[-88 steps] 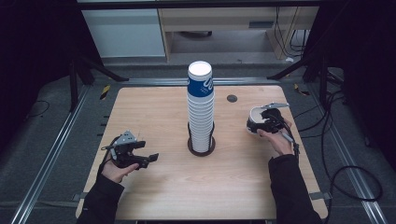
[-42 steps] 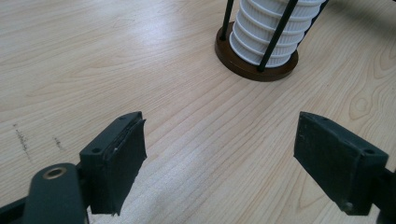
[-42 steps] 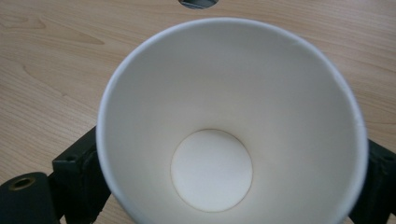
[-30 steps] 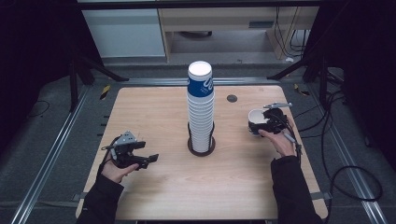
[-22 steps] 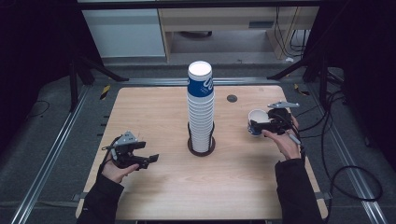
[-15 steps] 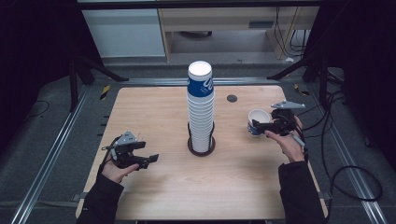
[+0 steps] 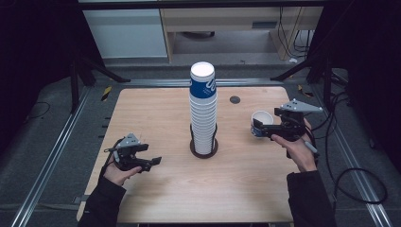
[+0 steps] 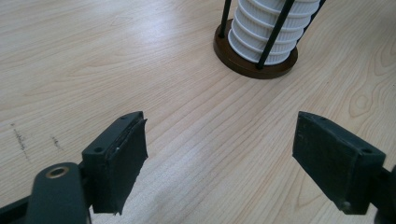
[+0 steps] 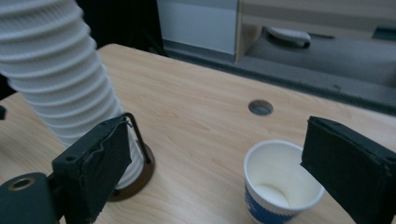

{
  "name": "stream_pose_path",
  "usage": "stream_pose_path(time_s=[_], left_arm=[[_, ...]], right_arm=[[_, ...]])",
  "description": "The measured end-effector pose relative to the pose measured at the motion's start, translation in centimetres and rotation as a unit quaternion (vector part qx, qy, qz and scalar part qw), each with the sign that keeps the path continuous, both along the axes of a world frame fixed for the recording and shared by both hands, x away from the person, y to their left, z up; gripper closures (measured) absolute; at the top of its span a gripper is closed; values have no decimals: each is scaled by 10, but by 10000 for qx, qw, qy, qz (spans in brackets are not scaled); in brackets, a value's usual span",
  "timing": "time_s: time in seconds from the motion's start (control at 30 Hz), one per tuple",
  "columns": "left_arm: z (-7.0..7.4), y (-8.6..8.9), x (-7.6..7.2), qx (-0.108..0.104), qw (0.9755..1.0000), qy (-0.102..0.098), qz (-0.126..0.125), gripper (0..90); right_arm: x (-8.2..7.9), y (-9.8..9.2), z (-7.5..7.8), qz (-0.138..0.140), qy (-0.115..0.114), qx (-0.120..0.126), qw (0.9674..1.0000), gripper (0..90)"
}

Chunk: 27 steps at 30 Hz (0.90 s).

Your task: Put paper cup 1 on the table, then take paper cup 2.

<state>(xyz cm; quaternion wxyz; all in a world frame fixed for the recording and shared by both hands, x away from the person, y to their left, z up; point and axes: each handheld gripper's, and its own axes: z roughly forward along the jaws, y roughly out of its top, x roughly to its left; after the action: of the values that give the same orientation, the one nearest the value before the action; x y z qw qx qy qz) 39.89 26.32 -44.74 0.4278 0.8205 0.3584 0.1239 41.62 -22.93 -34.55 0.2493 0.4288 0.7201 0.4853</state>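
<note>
The right tongs (image 7: 259, 130) stand apart with nothing clamped; their jaws have just been closing a little. In the right gripper view the single paper cup (image 9: 278, 183) stands upright on the worktop (image 9: 196, 116) in the gap between them, nearer the right-hand jaw, and neither pad presses on it. In the high view that cup (image 7: 261, 124) sits at the right of the worktop, right at the tips of the tongs. The left tongs (image 7: 152, 162) rest low at the near left, jaws wide apart over bare wood.

The cup looks very light and thin-walled, so it will likely tip or skid at a careless nudge and crumple under a hard squeeze. Its rolled rim is the stiffest part; a gentle pinch across the wall just under the rim, one jaw inside and one outside, seems the safest hold.

Further left, well apart from the cup, the tall cup stack (image 7: 203, 109) rises from its dark round holder (image 7: 204, 148) at the middle of the worktop.
</note>
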Motion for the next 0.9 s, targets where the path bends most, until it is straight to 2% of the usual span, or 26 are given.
stream_pose_path(time_s=[0.1,0.17,0.23,0.27,0.43,0.6,0.77,0.8,0.9], left_arm=[[0,0,0,5,10000,9,19,170],[0,0,0,-8,10000,8,11,170],[0,0,0,-10,10000,9,15,170],[0,0,0,-15,10000,14,10,170],[-1,-1,1,18,10000,35,6,171],[-1,-1,1,0,10000,34,8,172],[-1,-1,1,-3,10000,35,8,175],[-1,-2,1,5,10000,36,5,175],[-1,-2,1,11,10000,38,10,176]], right_arm=[[-4,6,8,101,-116,44,9999,79],[-8,16,19,285,-282,126,9991,79],[-10,20,23,363,-323,127,9987,79],[-11,27,29,469,-416,160,9979,77],[-11,39,41,651,-559,248,9960,75],[-10,58,60,825,-813,291,9928,79],[-8,70,74,949,-904,370,9907,77],[-6,75,81,1052,-989,422,9886,78],[-5,80,89,1165,-1015,487,9868,78]])
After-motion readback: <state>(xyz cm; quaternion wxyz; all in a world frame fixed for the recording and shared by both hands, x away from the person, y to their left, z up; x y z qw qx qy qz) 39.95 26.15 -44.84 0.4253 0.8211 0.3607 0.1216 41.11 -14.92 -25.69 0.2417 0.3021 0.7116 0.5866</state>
